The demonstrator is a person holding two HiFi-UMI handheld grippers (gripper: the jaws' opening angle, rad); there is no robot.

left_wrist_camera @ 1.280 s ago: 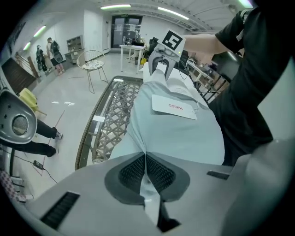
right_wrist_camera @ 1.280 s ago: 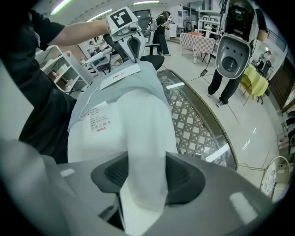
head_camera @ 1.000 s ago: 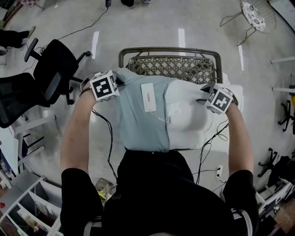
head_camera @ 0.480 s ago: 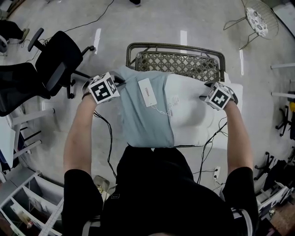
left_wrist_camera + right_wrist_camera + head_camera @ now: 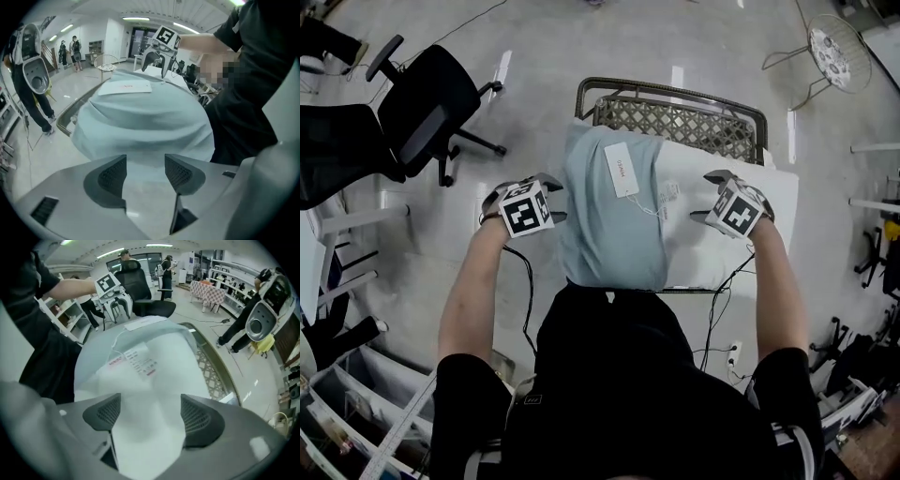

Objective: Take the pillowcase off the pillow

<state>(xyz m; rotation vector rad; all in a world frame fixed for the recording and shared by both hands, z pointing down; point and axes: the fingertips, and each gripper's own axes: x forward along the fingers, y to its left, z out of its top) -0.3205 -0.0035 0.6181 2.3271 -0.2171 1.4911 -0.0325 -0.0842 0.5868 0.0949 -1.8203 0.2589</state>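
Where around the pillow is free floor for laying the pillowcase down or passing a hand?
Bare floor lies between the office chair and the pillowcase, and more beyond the wicker seat. The pillow fills the seat itself. Cables hang at both near corners, so it is crowded there.

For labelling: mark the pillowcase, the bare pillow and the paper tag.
pillowcase (image 5: 602,234), head view, middle of the blue-grey fabric
pillow (image 5: 689,239), head view, bare white part
paper tag (image 5: 621,170), head view, centre of the card
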